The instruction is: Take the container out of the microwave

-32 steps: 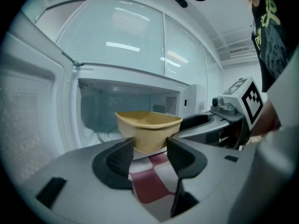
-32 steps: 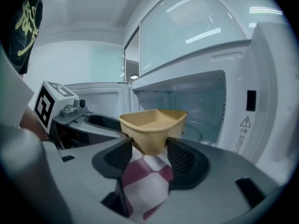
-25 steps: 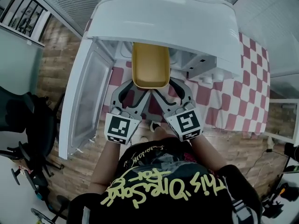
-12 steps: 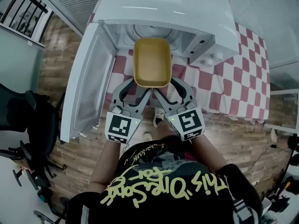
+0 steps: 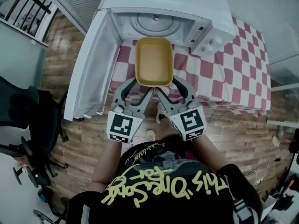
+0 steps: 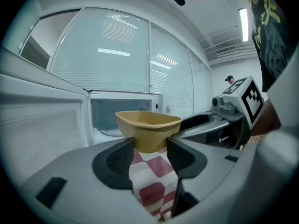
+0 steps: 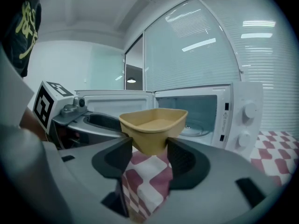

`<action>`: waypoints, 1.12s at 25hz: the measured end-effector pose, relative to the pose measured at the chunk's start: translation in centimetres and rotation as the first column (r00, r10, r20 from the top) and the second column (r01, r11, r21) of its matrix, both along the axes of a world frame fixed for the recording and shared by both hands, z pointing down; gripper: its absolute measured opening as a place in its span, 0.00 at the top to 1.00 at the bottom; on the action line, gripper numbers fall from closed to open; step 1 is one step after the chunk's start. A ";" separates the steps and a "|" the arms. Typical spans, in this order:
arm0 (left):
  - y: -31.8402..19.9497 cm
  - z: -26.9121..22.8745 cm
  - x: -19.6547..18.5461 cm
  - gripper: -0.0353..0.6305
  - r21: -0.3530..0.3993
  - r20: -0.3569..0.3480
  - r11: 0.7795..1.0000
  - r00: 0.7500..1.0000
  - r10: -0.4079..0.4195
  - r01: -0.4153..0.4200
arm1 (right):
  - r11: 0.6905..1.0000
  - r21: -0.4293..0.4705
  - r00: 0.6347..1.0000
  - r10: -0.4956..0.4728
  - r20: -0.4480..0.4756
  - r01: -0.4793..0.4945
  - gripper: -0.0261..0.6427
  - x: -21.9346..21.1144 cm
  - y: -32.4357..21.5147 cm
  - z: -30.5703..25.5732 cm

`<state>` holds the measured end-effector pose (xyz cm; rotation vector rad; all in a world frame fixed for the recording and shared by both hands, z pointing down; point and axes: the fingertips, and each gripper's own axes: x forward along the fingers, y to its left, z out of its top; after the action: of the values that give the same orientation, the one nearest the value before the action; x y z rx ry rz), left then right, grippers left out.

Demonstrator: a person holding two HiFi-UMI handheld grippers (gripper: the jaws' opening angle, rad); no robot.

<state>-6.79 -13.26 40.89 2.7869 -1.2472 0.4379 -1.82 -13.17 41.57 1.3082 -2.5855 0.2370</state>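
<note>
Clamped at its near corners by left tongs [image 5: 141,84] and right tongs [image 5: 167,84]: yellow container [image 5: 153,62], held just outside open microwave [image 5: 159,3], above checkered desk [image 5: 233,69].

Yellow hand-lettering across the person's black shirt [image 5: 163,185], upside down in the head view, read roughly "This One's For", while a smaller script line beside it and a warning-triangle label [image 7: 226,115] on the microwave [image 5: 163,1] were too small to read.
</note>
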 end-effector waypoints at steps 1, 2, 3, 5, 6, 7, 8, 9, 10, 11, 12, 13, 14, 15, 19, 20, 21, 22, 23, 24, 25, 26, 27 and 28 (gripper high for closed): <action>0.5 -0.1 -0.1 0.61 0.002 -0.001 1.000 1.000 0.001 -0.001 | 1.000 0.001 1.000 0.002 0.000 -0.002 0.61 -0.1 0.5 -0.1; 1.0 -0.2 -0.2 0.61 0.003 -0.002 1.000 1.000 0.001 -0.001 | 1.000 0.003 1.000 0.004 -0.001 -0.004 0.61 -0.2 1.0 -0.2; 1.4 -0.3 -0.3 0.61 0.005 -0.002 1.000 1.000 0.002 -0.002 | 1.000 0.006 1.000 0.006 -0.002 -0.006 0.61 -0.2 1.5 -0.3; 2.3 -0.5 -0.4 0.61 0.008 0.001 1.000 1.000 0.005 -0.005 | 1.000 0.012 1.000 0.009 -0.003 -0.009 0.61 -0.3 2.4 -0.4; 2.8 -0.6 -0.4 0.61 0.010 0.003 1.000 1.000 0.007 -0.007 | 1.000 0.014 1.000 0.011 -0.003 -0.011 0.60 -0.4 2.8 -0.5; 3.2 -0.6 -0.5 0.61 0.012 0.006 1.000 1.000 0.009 -0.009 | 1.000 0.014 1.000 0.012 -0.003 -0.012 0.60 -0.4 3.3 -0.5; 3.7 -0.7 -0.5 0.61 0.013 0.006 1.000 1.000 0.011 -0.011 | 1.000 0.015 1.000 0.013 -0.002 -0.013 0.60 -0.5 3.7 -0.6; 4.1 -0.8 -0.6 0.61 0.014 0.005 1.000 1.000 0.012 -0.012 | 1.000 0.015 1.000 0.014 -0.002 -0.014 0.60 -0.5 4.2 -0.7; 4.5 -0.9 -0.6 0.61 0.015 0.004 1.000 1.000 0.014 -0.014 | 1.000 0.016 1.000 0.016 -0.001 -0.016 0.61 -0.6 4.6 -0.8; 4.9 -1.0 -0.7 0.61 0.017 0.004 1.000 1.000 0.016 -0.016 | 1.000 0.018 1.000 0.019 0.001 -0.019 0.61 -0.6 4.9 -0.9; 5.2 -1.0 -0.7 0.61 0.019 0.004 1.000 1.000 0.019 -0.019 | 1.000 0.020 1.000 0.021 0.001 -0.021 0.61 -0.6 5.3 -1.0; 5.7 -1.1 -0.7 0.61 0.020 0.005 1.000 1.000 0.021 -0.021 | 0.999 0.021 1.000 0.024 0.002 -0.024 0.61 -0.7 5.7 -1.0; 6.1 -1.1 -0.7 0.61 0.021 0.004 0.999 1.000 0.024 -0.024 | 0.999 0.022 1.000 0.026 0.002 -0.026 0.61 -0.7 6.2 -1.1; 6.6 -1.2 -0.8 0.61 0.022 0.004 0.999 1.000 0.026 -0.026 | 0.999 0.023 1.000 0.027 0.003 -0.027 0.61 -0.8 6.7 -1.1; 8.5 -1.3 -1.1 0.61 0.028 0.003 0.999 0.999 0.033 -0.033 | 0.999 0.026 0.999 0.036 0.002 -0.036 0.60 -1.0 8.6 -1.3; 9.0 -1.4 -1.2 0.61 0.028 0.003 0.999 0.999 0.034 -0.035 | 0.999 0.026 0.999 0.039 0.001 -0.039 0.60 -1.1 9.1 -1.3; 9.5 -1.5 -1.3 0.61 0.029 0.002 0.999 0.999 0.036 -0.036 | 0.999 0.026 0.999 0.042 0.000 -0.042 0.60 -1.2 9.6 -1.4; 9.9 -1.5 -1.4 0.61 0.029 0.001 0.999 0.999 0.037 -0.037 | 0.999 0.028 0.999 0.044 0.001 -0.044 0.61 -1.3 10.0 -1.5; 10.4 -1.6 -1.5 0.61 0.029 0.001 0.999 0.999 0.039 -0.039 | 0.999 0.030 0.999 0.044 0.003 -0.044 0.61 -1.4 10.5 -1.6; 10.8 -1.7 -1.5 0.61 0.030 0.002 0.999 0.999 0.041 -0.041 | 0.998 0.031 0.999 0.045 0.006 -0.045 0.61 -1.5 11.0 -1.6; 11.3 -1.7 -1.6 0.61 0.031 0.002 0.999 0.999 0.043 -0.043 | 0.998 0.031 0.999 0.047 0.008 -0.047 0.61 -1.5 11.5 -1.6; 11.7 -1.8 -1.6 0.61 0.032 0.003 0.999 0.999 0.045 -0.045 | 0.998 0.030 0.999 0.050 0.010 -0.050 0.61 -1.6 11.9 -1.7; 12.1 -1.8 -1.7 0.61 0.032 0.002 0.998 0.999 0.046 -0.046 | 0.998 0.030 0.999 0.052 0.012 -0.052 0.61 -1.6 12.3 -1.7; 12.6 -1.9 -1.7 0.61 0.033 0.002 0.998 0.999 0.046 -0.047 | 0.998 0.030 0.999 0.052 0.013 -0.053 0.60 -1.7 12.8 -1.8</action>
<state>-8.51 -0.69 38.99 2.8489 -1.2031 0.4264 -3.49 -0.40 39.78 1.3908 -2.5769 0.2157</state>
